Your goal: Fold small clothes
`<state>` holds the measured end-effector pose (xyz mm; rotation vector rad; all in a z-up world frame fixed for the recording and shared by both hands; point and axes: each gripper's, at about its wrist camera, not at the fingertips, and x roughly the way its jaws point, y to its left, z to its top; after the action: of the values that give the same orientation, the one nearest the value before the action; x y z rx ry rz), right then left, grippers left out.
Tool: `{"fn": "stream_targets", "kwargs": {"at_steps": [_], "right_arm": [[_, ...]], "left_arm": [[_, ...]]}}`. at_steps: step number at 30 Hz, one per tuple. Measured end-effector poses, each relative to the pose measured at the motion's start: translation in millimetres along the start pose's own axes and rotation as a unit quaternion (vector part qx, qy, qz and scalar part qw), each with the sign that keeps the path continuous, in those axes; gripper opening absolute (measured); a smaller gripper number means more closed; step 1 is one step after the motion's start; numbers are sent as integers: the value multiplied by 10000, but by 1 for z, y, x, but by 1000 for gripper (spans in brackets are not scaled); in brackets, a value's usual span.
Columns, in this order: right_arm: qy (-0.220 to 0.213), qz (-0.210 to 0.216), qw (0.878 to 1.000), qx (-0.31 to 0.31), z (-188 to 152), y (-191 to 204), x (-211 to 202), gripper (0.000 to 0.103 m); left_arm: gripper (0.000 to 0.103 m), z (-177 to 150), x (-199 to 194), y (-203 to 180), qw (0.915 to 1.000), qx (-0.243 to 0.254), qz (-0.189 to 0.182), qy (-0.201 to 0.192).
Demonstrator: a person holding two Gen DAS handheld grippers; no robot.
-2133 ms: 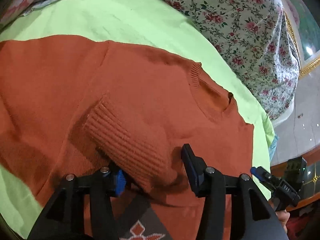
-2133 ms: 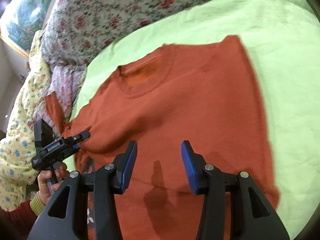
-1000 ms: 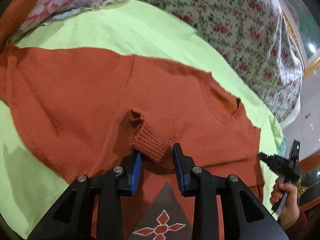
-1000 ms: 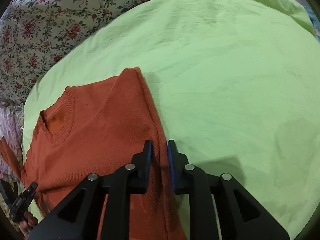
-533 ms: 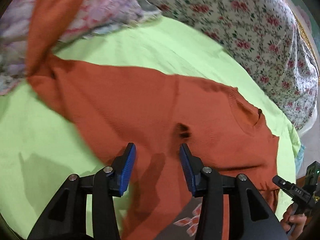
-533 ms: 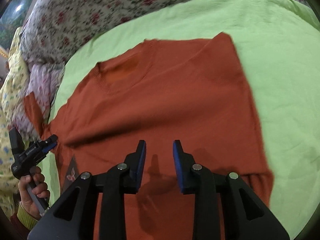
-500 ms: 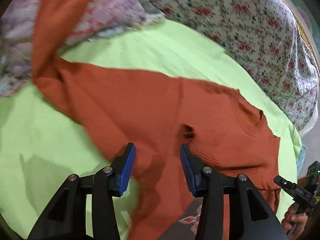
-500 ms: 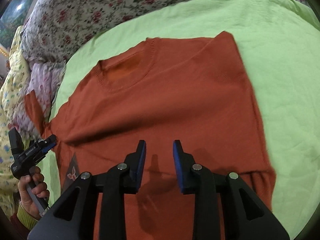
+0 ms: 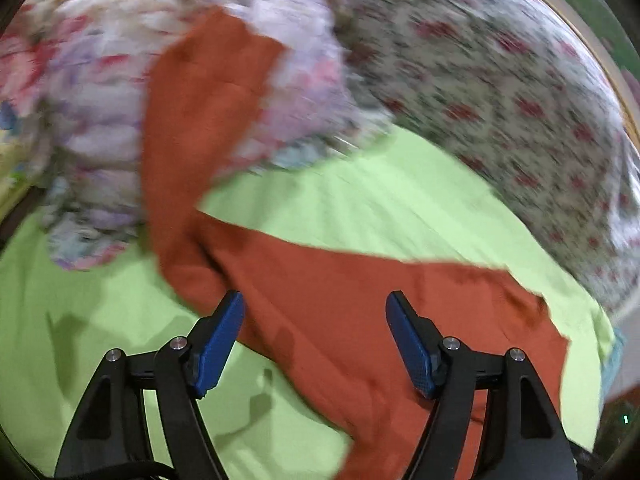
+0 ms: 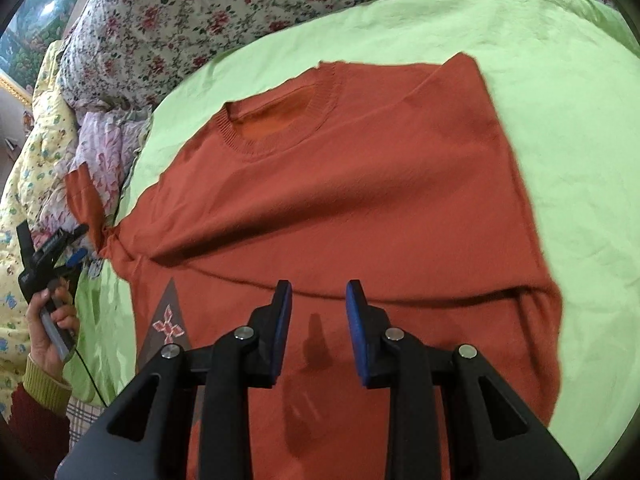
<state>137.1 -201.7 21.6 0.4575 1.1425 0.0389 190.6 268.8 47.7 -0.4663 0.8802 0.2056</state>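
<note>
An orange-red knit sweater (image 10: 340, 184) lies flat on the green sheet (image 10: 560, 100), neckline (image 10: 280, 116) away from me and its right side folded in along a straight edge. One sleeve (image 9: 200, 92) trails off the sheet up onto pink floral bedding. My left gripper (image 9: 315, 298) hovers over the sweater (image 9: 340, 308) near that sleeve's shoulder; its jaws are opening wide with nothing gripped. A hand holds this gripper (image 10: 52, 240) at the far left of the right wrist view. My right gripper (image 10: 319, 285) hangs above the sweater's lower middle with a narrow empty gap.
A rose-patterned quilt (image 10: 180, 12) borders the sheet at the back. Yellow floral bedding (image 10: 36, 128) and pink ruffled fabric (image 10: 104, 140) lie at the left. A grey triangular patch (image 10: 168, 320) with a red diamond motif shows near the sweater's lower left.
My left gripper let go of the ribbed cuff, opened wide and swung left toward the trailing sleeve. My right gripper moved from the sweater's right edge to its lower middle and opened slightly.
</note>
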Motion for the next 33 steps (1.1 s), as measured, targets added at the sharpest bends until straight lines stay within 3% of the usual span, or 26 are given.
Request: {"fn": "stream_targets", "kwargs": {"at_steps": [5, 9, 13, 16, 19, 22, 24, 25, 27, 28, 30, 33], "right_arm": [[375, 560, 9977, 24, -12, 22, 24, 29], [638, 1146, 9912, 165, -19, 47, 52, 29], [704, 1540, 9847, 413, -18, 69, 80, 29], [723, 1848, 9753, 966, -12, 69, 103, 30], [730, 1822, 9662, 1670, -9, 60, 126, 32], [486, 2046, 9540, 2136, -9, 51, 136, 29], [453, 2068, 9550, 2075, -8, 53, 137, 5], [485, 2053, 9566, 2012, -8, 54, 137, 5], [503, 2153, 9560, 1926, -7, 55, 129, 5], [484, 2266, 9544, 1880, -5, 54, 121, 5], [356, 2552, 9518, 1666, -4, 55, 103, 5], [554, 2383, 9604, 1336, -7, 53, 98, 5]], "left_arm": [[74, -31, 24, -47, 9939, 274, -771, 743], [74, -50, 51, -72, 9885, 457, -764, 1224], [74, -56, 72, -76, 9837, 284, -890, 1538], [74, -56, 85, -77, 9795, 141, -975, 1757], [74, -56, 97, -82, 9790, 182, -893, 1821], [72, -52, 104, -86, 9794, 205, -875, 1809], [48, -49, 105, -93, 9793, 330, -982, 1738], [19, -48, 105, -99, 9780, 433, -1054, 1746], [16, -46, 100, -111, 9797, 746, -970, 1590], [9, -46, 98, -116, 9797, 912, -950, 1509], [7, -47, 98, -119, 9799, 1065, -868, 1449], [5, -49, 106, -113, 9811, 1031, -723, 1470]]}}
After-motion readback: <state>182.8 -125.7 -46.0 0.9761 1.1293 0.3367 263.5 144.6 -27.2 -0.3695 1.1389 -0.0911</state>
